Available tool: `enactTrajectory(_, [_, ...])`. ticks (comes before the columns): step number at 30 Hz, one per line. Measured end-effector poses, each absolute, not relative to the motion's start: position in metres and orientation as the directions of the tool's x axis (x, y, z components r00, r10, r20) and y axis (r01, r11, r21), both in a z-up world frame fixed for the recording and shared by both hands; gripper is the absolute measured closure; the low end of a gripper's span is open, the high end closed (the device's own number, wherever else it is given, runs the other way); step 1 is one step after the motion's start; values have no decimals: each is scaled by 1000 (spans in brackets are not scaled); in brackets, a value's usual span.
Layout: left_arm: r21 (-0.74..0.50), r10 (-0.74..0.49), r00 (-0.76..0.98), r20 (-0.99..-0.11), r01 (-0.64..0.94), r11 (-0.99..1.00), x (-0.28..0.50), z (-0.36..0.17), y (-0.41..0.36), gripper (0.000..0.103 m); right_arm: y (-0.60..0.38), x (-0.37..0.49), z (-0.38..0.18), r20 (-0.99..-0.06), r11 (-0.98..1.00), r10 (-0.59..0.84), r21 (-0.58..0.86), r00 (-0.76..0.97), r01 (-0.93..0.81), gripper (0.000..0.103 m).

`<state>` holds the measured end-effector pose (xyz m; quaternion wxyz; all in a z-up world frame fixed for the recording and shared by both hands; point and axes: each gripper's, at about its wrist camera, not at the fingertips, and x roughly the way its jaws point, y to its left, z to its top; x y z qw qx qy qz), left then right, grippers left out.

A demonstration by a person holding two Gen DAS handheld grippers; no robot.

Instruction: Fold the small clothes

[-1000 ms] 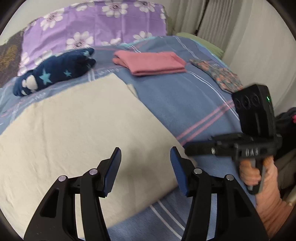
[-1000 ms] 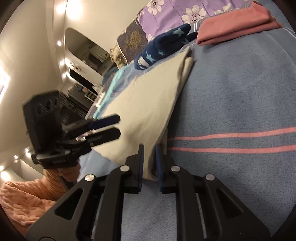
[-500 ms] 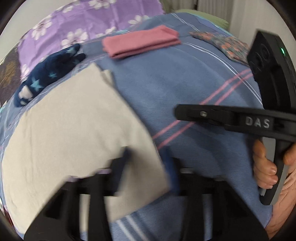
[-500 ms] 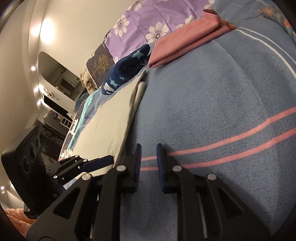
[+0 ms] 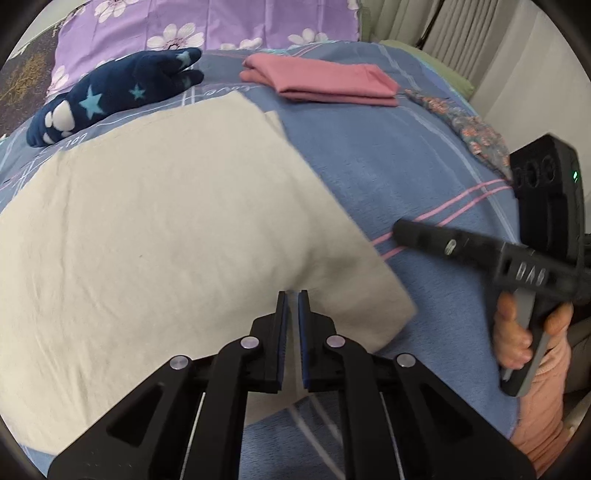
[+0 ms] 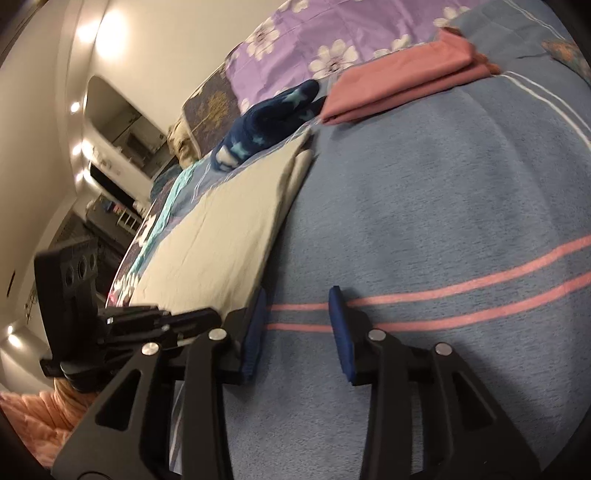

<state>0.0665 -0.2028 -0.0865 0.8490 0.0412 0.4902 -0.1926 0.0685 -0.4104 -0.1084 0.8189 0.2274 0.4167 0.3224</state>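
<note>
A cream garment (image 5: pixel 155 229) lies flat on the blue striped bedspread (image 5: pixel 388 155), folded with a doubled right edge; it also shows in the right wrist view (image 6: pixel 221 236). My left gripper (image 5: pixel 293 295) is shut on the cream garment's near edge, with cloth pinched between the pads. My right gripper (image 6: pixel 299 299) is open and empty, low over the bedspread just right of the garment's near corner. The right gripper also shows in the left wrist view (image 5: pixel 406 230).
A folded pink garment (image 5: pixel 325 81) lies at the back. A navy star-patterned plush item (image 5: pixel 110 92) lies at the back left. A floral cloth (image 5: pixel 469 133) lies at the right edge. A purple flowered pillow (image 5: pixel 184 22) is behind.
My left gripper has closed on the garment's near edge. My right gripper has let go of the garment's corner, opened, and moved off to the right.
</note>
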Motion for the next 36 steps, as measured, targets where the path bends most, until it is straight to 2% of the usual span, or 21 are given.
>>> enactTrajectory(3, [-130, -310, 478, -822, 372, 919, 65, -77, -204, 69, -402, 64, -105, -494, 624, 781, 659, 382, -420, 66])
enactTrajectory(6, [-123, -304, 507, -807, 358, 925, 67, -70, -201, 67, -390, 57, -96, -454, 568, 823, 647, 341, -509, 67])
enactTrajectory(9, [-160, -305, 511, -803, 309, 938, 80, -65, -187, 66, -375, 49, -89, -462, 553, 829, 599, 314, -579, 67])
enactTrajectory(14, [-194, -336, 478, -811, 322, 927, 91, -64, -192, 64, -370, 39, -80, -470, 566, 817, 546, 333, -618, 65])
enactTrajectory(17, [-191, -352, 459, -816, 360, 913, 91, -65, -203, 53, -374, 30, -74, -449, 559, 823, 532, 348, -636, 64])
enactTrajectory(22, [-130, -326, 433, -840, 424, 896, 95, -75, -231, 53, -346, 30, -80, -539, 569, 792, 482, 286, -667, 63])
enactTrajectory(24, [-124, -319, 422, -849, 426, 896, 97, -80, -235, 53, -338, 26, -78, -547, 549, 793, 455, 266, -701, 63])
enactTrajectory(26, [-129, -323, 427, -845, 423, 897, 98, -79, -233, 53, -345, 18, -70, -524, 549, 798, 424, 299, -721, 62])
enactTrajectory(28, [-144, -323, 443, -836, 391, 909, 99, -75, -222, 53, -361, 14, -64, -492, 583, 789, 408, 368, -703, 56])
enactTrajectory(30, [-140, -308, 477, -823, 355, 924, 99, -70, -209, 53, -383, 20, -67, -469, 621, 776, 457, 421, -636, 48])
enactTrajectory(34, [-139, -298, 514, -804, 324, 936, 97, -62, -188, 53, -392, 41, -88, -538, 662, 746, 541, 391, -518, 50])
enactTrajectory(36, [-158, -314, 505, -804, 328, 931, 97, -61, -186, 53, -382, 42, -91, -556, 648, 754, 542, 349, -535, 57])
